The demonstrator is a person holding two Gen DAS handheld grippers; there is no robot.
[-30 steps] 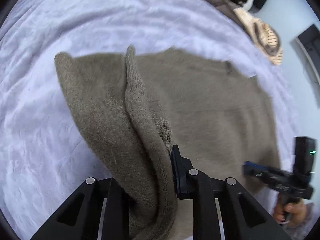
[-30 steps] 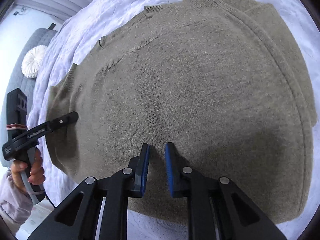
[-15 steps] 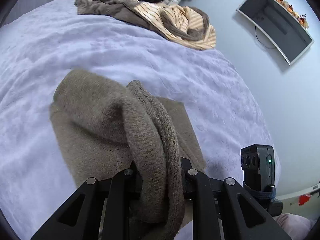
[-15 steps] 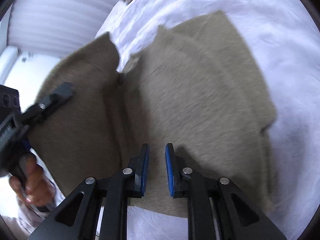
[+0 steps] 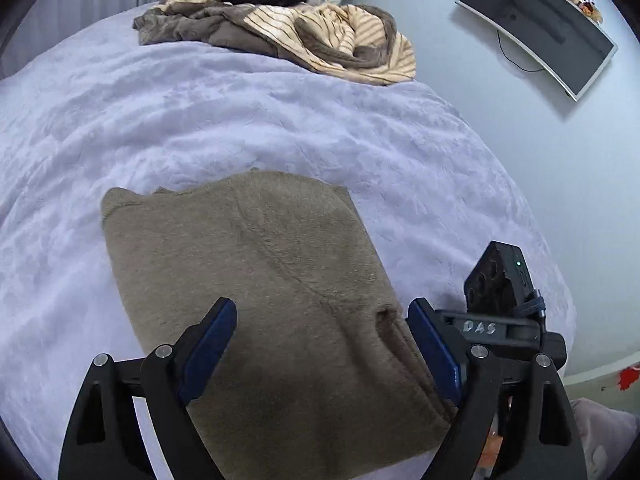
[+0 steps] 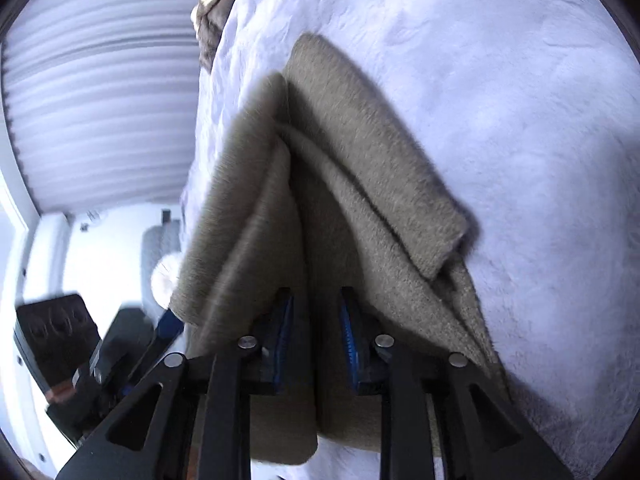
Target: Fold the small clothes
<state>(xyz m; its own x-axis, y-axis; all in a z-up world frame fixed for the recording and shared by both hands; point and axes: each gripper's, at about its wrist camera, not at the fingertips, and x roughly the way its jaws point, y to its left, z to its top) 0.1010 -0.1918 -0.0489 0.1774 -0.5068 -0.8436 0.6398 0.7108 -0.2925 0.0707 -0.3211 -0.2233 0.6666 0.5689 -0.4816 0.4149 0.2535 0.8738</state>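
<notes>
Since half a second ago, our left gripper (image 5: 322, 342) has let go of the brown sweater (image 5: 256, 280); its jaws are opening and stand wide above the cloth, touching nothing. We see the sweater lying folded on the pale purple blanket (image 5: 240, 120), with a heap of striped clothes (image 5: 320, 36) at the far edge. Our right gripper (image 6: 314, 338) is opening too, a hanging fold of sweater (image 6: 320, 184) between its blue pads (image 6: 348, 340), the grip loosening.
</notes>
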